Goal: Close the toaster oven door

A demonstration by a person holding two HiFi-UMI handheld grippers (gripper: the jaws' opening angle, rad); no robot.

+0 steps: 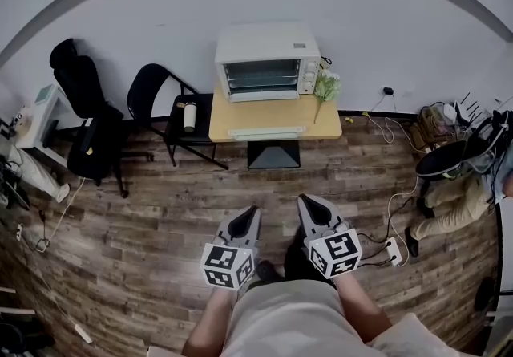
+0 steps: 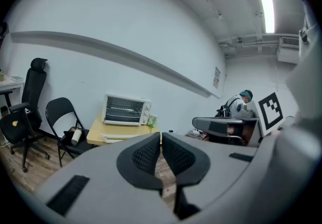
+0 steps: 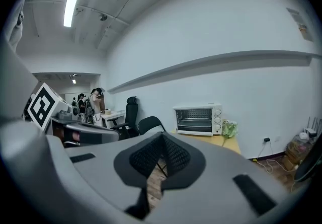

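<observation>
From here both grippers hang low over the wood floor (image 1: 160, 211), side by side and well short of the toaster oven (image 1: 267, 61). The left gripper (image 1: 251, 211) has its jaws drawn together to a thin slit, with nothing between them. The right gripper (image 1: 304, 201) is fully closed, its pads meeting at the tips, and it is empty too.

The toaster oven stands at twelve o'clock from the grippers, at the back of a small wooden table (image 1: 321, 124) against the white wall. Its glass door seems to stand upright against the front, though at this range I cannot be sure. A green bunch (image 1: 326, 87) lies at three o'clock of the oven, just beside it.

At nine o'clock of the table is a black folding chair (image 1: 152, 91) with a pale bottle (image 1: 190, 116) on its seat, and further that way a black office chair (image 1: 84, 107). At three o'clock a person (image 1: 457, 203) sits on the floor among cables.
</observation>
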